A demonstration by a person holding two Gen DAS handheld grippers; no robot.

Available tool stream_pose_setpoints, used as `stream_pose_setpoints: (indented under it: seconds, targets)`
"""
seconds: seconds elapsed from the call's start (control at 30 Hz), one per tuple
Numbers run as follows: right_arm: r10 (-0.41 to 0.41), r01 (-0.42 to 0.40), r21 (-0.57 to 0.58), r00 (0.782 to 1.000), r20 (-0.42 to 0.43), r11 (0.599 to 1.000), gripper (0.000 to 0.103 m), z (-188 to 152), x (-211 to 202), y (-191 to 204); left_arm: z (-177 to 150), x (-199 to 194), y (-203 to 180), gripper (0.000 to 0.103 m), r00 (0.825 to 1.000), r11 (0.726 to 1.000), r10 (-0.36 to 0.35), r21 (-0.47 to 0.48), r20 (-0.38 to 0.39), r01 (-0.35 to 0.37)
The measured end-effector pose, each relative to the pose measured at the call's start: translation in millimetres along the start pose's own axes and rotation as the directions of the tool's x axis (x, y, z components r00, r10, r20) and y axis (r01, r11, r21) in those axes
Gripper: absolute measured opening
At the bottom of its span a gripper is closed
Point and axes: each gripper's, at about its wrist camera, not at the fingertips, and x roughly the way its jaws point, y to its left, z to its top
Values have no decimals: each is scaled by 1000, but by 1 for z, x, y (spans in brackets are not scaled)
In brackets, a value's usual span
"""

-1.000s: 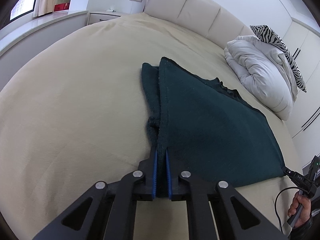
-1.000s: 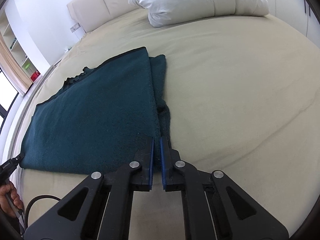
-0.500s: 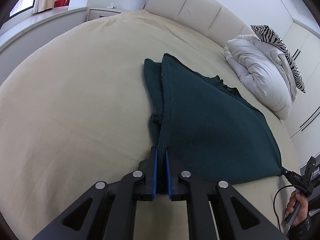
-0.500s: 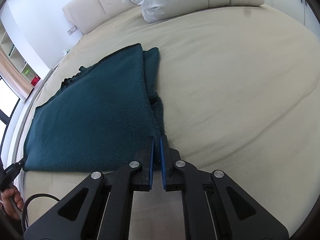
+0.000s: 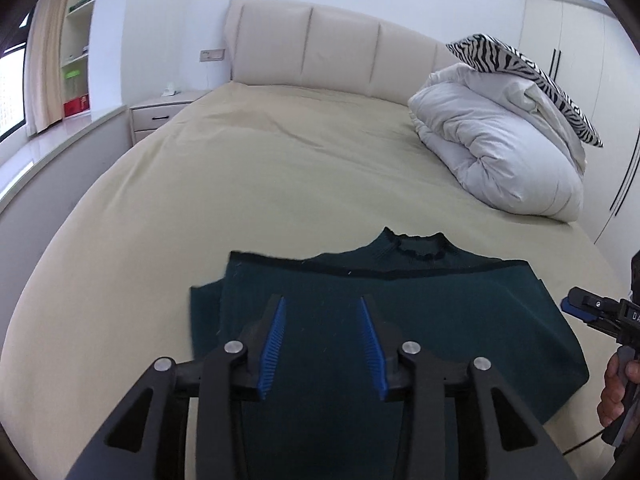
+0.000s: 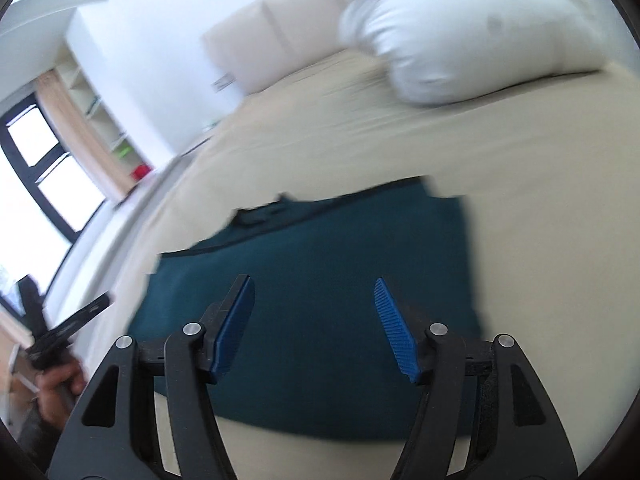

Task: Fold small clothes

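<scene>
Moved since the earlier frames: both grippers, off the garment's folded edges and back above it; jaws just opened. Left gripper (image 5: 322,340): blue pads parted, nothing between them, hanging over the dark green sweater (image 5: 460,320). Right gripper (image 6: 314,328): pads spread wider, empty, likewise above the sweater (image 6: 340,260); view blurred. Sweater: flat on the beige bed (image 5: 240,180), folded, collar toward the headboard (image 5: 320,48). White duvet (image 5: 500,152) well apart, zebra-print pillow (image 5: 532,76) atop.
</scene>
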Motion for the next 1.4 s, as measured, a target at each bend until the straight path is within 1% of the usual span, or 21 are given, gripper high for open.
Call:
stream_pose_setpoints:
  seconds: [0.1,0.23,0.3,0.33,0.43,0.5,0.57,0.67,0.77,0.83,0.87,0.93,0.97,1.0,1.07,1.13,1.2,1.27,1.3,1.33,1.4]
  targets:
    - [100,-97,38,993,-60,995,62,16,51,12,14,43,-12,41,999,998,31,50,-32,-29]
    - [167,-148,139,976,-138,979,62,29,119,12,1,91,10,40,989,998,58,-10,-137,-60]
    - [164,-137,172,974,-159,976,58,27,142,4,-9,91,31,36,993,995,-24,-102,-118,11]
    - [185,-154,206,973,-140,966,56,26,148,-7,-10,88,38,32,992,992,-46,-125,-114,32]
    - [221,-192,311,973,-62,931,37,28,154,-44,-13,83,48,31,993,991,-54,-128,-108,40]
    - [238,-212,385,971,-22,898,16,27,155,-72,-16,81,61,31,992,983,-68,-177,-102,49]
    - [241,-229,451,970,31,863,9,27,148,-101,-17,82,73,27,990,968,-106,-239,-95,81]
    - [166,-201,458,979,115,866,9,28,123,-127,-18,81,74,26,990,964,-113,-251,-88,88]
    - [86,-152,488,984,156,860,10,25,101,-148,-19,68,68,27,993,971,-70,-236,-92,47]
    - [-31,-38,436,988,149,899,19,26,79,-139,-25,48,55,42,996,982,-9,-188,-84,-7]
    - [-54,-13,401,986,155,916,24,25,68,-130,-31,33,45,45,997,985,0,-172,-73,-13]
    - [-18,-42,342,985,169,939,28,17,52,-104,-44,12,28,50,998,990,-5,-138,-57,-3]
    - [7,-57,305,986,164,951,38,10,46,-86,-52,3,17,52,998,995,-6,-104,-55,0]
    - [39,-80,263,986,160,961,55,2,41,-66,-62,-5,5,53,998,998,-2,-71,-61,-2]
    - [146,-171,172,978,151,970,69,-20,38,-19,-78,-10,-5,58,996,999,15,-36,-87,-18]
    - [267,-274,101,961,78,956,77,-45,53,27,-91,-7,-8,59,991,998,55,-17,-119,-58]
    - [362,-359,100,932,-17,928,78,-66,79,56,-98,-8,-8,59,989,997,74,-1,-125,-74]
    - [391,-374,139,911,-129,917,77,-86,106,70,-100,-7,-11,59,986,996,90,27,-137,-87]
    - [386,-364,152,907,-168,919,75,-92,119,73,-101,-7,-10,59,986,996,90,26,-137,-87]
    - [368,-346,146,914,-170,927,72,-97,126,70,-103,-5,-9,59,987,996,87,25,-138,-84]
    - [362,-335,184,920,-147,924,46,-95,127,53,-104,-5,-6,59,987,997,79,19,-137,-77]
